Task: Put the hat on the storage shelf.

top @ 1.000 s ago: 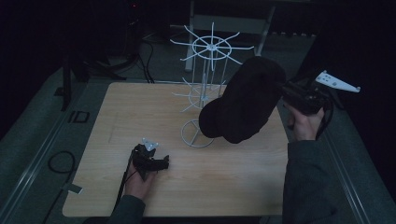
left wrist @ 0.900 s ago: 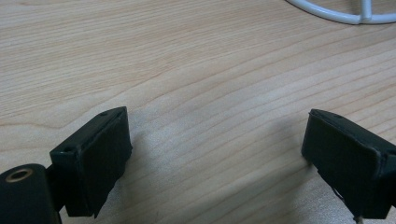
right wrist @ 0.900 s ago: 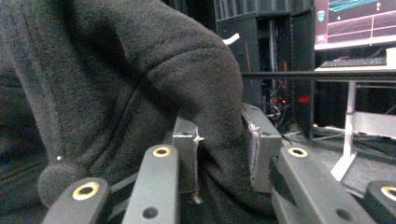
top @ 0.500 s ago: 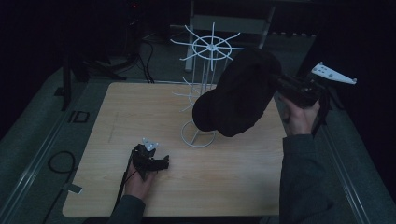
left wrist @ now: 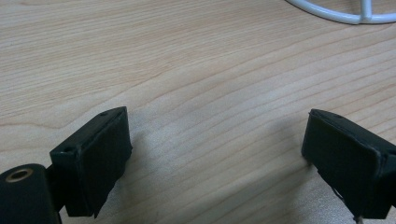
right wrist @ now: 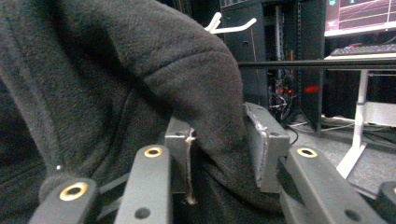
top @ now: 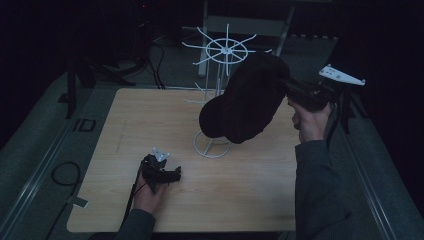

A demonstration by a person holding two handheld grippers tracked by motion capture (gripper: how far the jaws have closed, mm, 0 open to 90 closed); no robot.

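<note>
A black fleece cap (top: 247,100) hangs in the air against the white wire rack (top: 220,50), brim low and to the left. My right gripper (top: 285,89) reaches into its back edge from the right. In the right gripper view a fold of the cap (right wrist: 140,70) fills the gap of that gripper (right wrist: 219,149) and touches both pads; the jaws have just been opening. A rack hook (right wrist: 229,25) pokes out behind the cap. My left gripper (top: 172,175) rests on the wooden table (top: 125,115), jaws open, nothing in that gripper (left wrist: 215,154) but bare wood.
The rack's round base ring (top: 212,147) stands mid-table, and its edge (left wrist: 327,11) shows ahead of the left gripper. Cables lie on the floor beyond the table's far left. A dark desk with a monitor (right wrist: 359,18) stands behind the rack.
The right hand has carried the cap a little to the left, closer over the rack. The left gripper has stayed where it was.
</note>
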